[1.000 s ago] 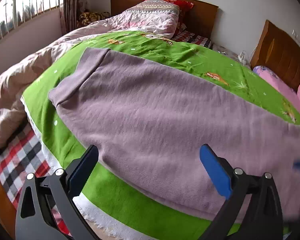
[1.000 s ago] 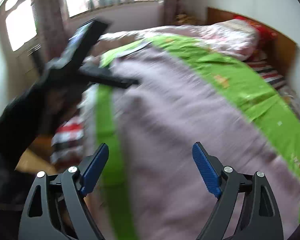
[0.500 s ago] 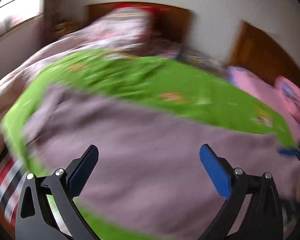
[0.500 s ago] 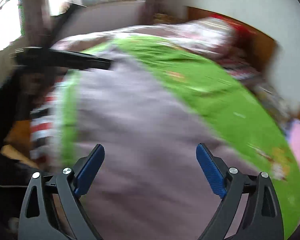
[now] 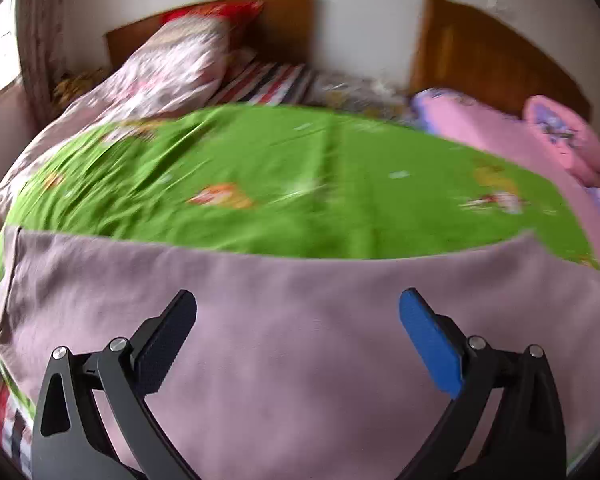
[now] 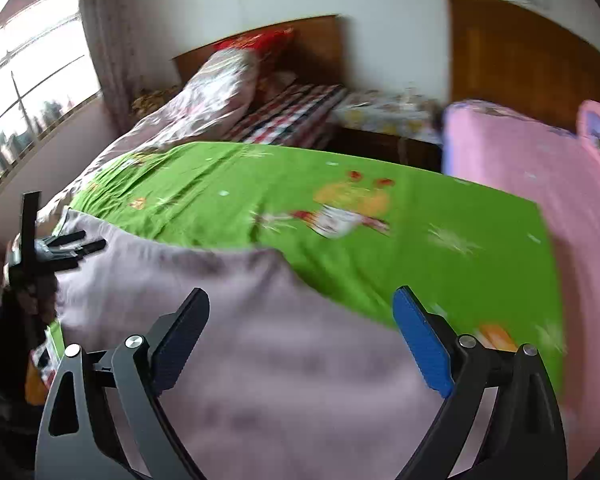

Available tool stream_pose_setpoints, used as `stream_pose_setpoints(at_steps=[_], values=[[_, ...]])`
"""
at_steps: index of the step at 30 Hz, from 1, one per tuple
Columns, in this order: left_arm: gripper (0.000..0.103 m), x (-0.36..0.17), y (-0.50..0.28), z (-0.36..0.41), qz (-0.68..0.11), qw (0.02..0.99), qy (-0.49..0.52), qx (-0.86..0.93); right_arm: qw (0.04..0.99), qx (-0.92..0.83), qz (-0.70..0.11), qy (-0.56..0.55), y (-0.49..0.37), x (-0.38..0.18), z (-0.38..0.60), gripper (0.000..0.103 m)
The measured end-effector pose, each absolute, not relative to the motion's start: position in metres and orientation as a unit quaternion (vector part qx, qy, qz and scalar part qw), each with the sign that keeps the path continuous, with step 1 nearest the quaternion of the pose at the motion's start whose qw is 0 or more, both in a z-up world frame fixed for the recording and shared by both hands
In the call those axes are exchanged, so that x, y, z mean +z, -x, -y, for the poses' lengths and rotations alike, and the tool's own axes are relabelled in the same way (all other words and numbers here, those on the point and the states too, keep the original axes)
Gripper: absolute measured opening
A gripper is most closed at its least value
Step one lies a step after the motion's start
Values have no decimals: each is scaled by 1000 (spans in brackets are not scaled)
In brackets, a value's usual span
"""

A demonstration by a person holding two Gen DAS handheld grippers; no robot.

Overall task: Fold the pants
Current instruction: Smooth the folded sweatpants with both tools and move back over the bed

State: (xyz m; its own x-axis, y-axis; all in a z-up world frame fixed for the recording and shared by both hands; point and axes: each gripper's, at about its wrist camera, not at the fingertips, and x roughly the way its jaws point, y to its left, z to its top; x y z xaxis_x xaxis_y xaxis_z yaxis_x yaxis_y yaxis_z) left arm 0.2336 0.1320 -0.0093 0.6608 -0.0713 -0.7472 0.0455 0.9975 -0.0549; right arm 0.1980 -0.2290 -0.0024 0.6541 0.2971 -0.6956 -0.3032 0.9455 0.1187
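The mauve pants (image 5: 300,320) lie spread flat across the near part of a green bed sheet (image 5: 300,184). My left gripper (image 5: 298,320) hovers open above the middle of the cloth, holding nothing. In the right wrist view the same pants (image 6: 284,360) fill the lower half of the picture, and my right gripper (image 6: 300,320) stands open over them near their right end, close to the green sheet (image 6: 340,208). The left gripper (image 6: 60,246) also shows at the far left of that view, held in a hand over the pants' other end. Both pictures are blurred by motion.
A pale floral quilt (image 5: 172,68) and a red pillow (image 5: 216,12) lie at the wooden headboard (image 5: 292,20). A second bed with pink bedding (image 6: 548,184) stands to the right. A window (image 6: 32,100) is at the left. A checked sheet (image 5: 4,420) shows at the bed's near left edge.
Both grippers have swung to the right, so the views now face the headboard and the pink bed. Both stay open. The pants lie as before.
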Motion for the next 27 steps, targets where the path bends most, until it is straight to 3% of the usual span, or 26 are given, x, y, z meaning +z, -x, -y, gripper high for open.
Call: stream_pose_setpoints(at_steps=[5, 9, 11, 17, 21, 23, 27], values=[[101, -7, -213, -21, -405, 895, -71, -175, 895, 120, -428, 27, -153, -46, 250, 90], [101, -43, -218, 38, -434, 868, -111, -215, 873, 98, -473, 76, -138, -87, 242, 92], [102, -63, -222, 53, -450, 857, -130, -214, 882, 93, -457, 66, -125, -90, 261, 93], [102, -66, -231, 49, -453, 857, -127, -210, 908, 61, -413, 31, -72, -60, 298, 94], [102, -66, -229, 53, -451, 860, -122, -207, 899, 43, -436, -6, -59, -86, 326, 95], [102, -66, -230, 53, -450, 860, -120, -208, 915, 57, -400, -1, -48, -93, 329, 95], [102, -65, -226, 50, -449, 861, -117, -209, 914, 33, -403, 21, -51, -97, 320, 98]])
